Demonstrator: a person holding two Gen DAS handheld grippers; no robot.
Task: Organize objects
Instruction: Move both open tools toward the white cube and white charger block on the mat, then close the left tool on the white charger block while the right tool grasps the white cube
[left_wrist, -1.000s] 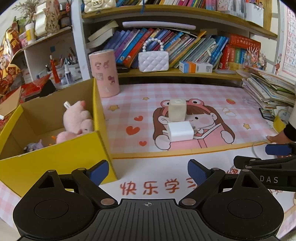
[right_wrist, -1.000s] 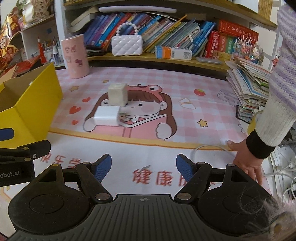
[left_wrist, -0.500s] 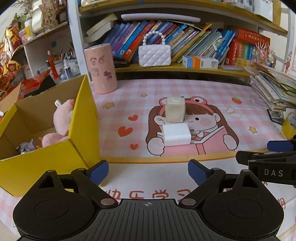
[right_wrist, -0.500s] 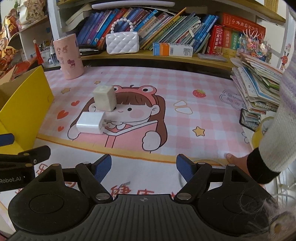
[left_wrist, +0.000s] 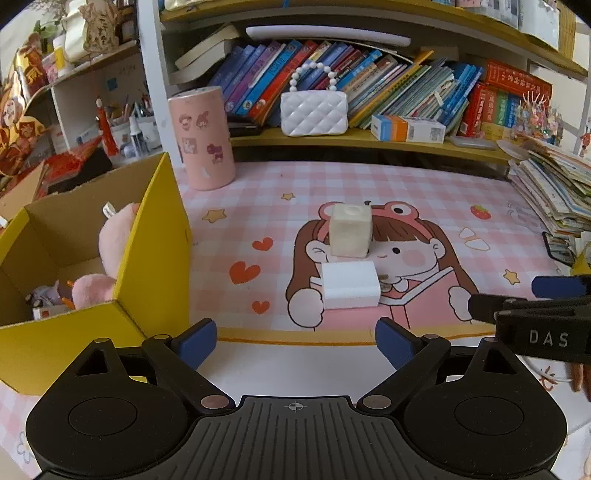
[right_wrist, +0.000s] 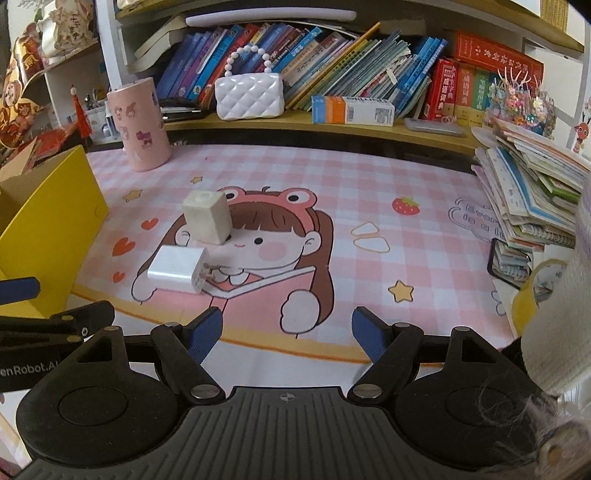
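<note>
A white charger plug (left_wrist: 350, 284) (right_wrist: 176, 274) lies flat on the pink cartoon mat (left_wrist: 369, 192), its prongs toward the right. Just behind it stands a cream cube-shaped block (left_wrist: 350, 230) (right_wrist: 207, 217). My left gripper (left_wrist: 295, 341) is open and empty, a short way in front of the charger. My right gripper (right_wrist: 287, 334) is open and empty too, to the right of both objects. A yellow cardboard box (left_wrist: 147, 258) (right_wrist: 48, 221) at the left holds pink plush toys (left_wrist: 114, 240).
A pink cylinder (left_wrist: 201, 138) stands behind the box. A bookshelf with a white quilted purse (left_wrist: 314, 110) runs along the back. A stack of books (right_wrist: 528, 184) leans at the right. A person's knitted sleeve (right_wrist: 554, 332) shows at the right edge.
Both grippers have moved forward over the mat, so the charger and cube look nearer. The person's hand on the mat at the right has left view; only the sleeve remains.
</note>
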